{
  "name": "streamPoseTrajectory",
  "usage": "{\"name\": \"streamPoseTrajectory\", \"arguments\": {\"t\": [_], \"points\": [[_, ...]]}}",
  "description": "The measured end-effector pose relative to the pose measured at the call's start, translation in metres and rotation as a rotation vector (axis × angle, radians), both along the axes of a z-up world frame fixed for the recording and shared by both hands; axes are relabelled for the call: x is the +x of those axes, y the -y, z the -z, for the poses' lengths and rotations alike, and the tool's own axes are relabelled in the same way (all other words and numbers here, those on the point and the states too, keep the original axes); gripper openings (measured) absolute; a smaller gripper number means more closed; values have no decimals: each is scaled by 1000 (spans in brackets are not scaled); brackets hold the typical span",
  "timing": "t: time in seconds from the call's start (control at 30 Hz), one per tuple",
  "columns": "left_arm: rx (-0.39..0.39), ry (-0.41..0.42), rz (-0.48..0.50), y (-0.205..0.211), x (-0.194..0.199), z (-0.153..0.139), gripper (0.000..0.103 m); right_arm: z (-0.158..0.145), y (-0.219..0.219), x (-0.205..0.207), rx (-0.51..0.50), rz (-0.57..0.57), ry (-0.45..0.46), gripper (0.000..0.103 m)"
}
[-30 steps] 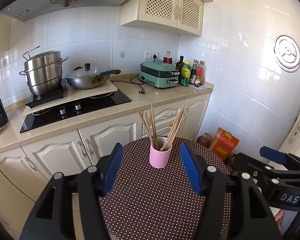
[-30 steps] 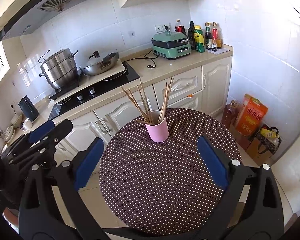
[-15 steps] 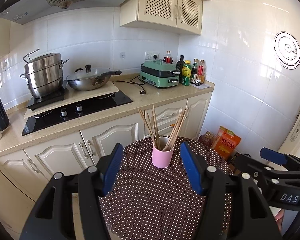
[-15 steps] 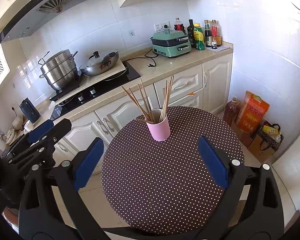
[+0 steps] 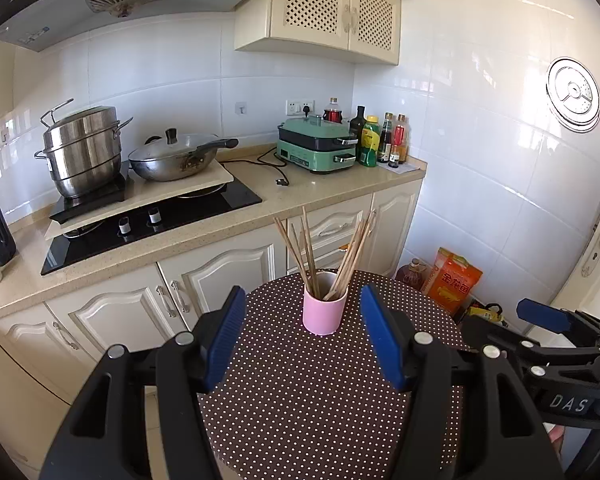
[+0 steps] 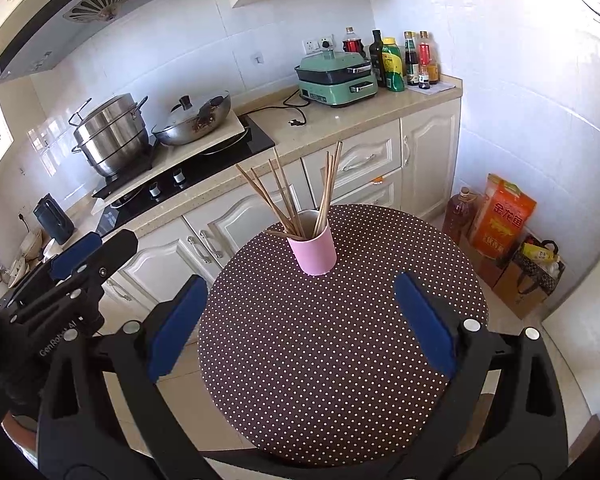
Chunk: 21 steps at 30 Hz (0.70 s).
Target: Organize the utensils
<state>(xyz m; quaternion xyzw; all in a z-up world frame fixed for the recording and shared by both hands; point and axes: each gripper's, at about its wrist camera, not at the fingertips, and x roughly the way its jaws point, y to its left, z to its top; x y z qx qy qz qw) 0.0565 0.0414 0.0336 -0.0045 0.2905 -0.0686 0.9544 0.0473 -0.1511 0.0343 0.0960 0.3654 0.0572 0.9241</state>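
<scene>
Kitchen counters and white tiles fill the top of both views, and a round table (image 6: 340, 360) with a brown dotted cloth takes up the lower middle. On its far part, just above frame centre in the right wrist view, stands a pink cup (image 6: 314, 250) with all the wooden chopsticks (image 6: 292, 196) in it, fanned out: most lean toward the upper left, a few rise nearly straight at the right. No loose stick shows on the cloth, so the sorting looks done or nearly so, and the step in hand seems to be a check or a tidy-up of the fan. The left gripper (image 5: 304, 344) hangs short of the cup with its jaws partly apart and nothing between them; its blue pads frame the cup from the near side without touching it. The right gripper (image 6: 300, 324) stands wide, also empty, lower and nearer the table's near edge. To do this well, come at the sticks from above and take them high on the shafts, not at the cup, which is light and would likely tip or slide on the cloth if nudged. Steadying the cup with one gripper while the other gathers the leaning sticks seems safest. Beyond the table, the stove (image 5: 152, 220) and pots (image 5: 84, 148) lie well apart, upper left.
</scene>
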Motion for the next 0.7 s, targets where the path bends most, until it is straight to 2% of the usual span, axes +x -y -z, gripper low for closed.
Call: {"name": "streamPoseTrajectory", "arguments": {"t": [0.7], "points": [[12,4,-11,-1,7,2,60,7,-2,4,-12,-4,-25,93]]}}
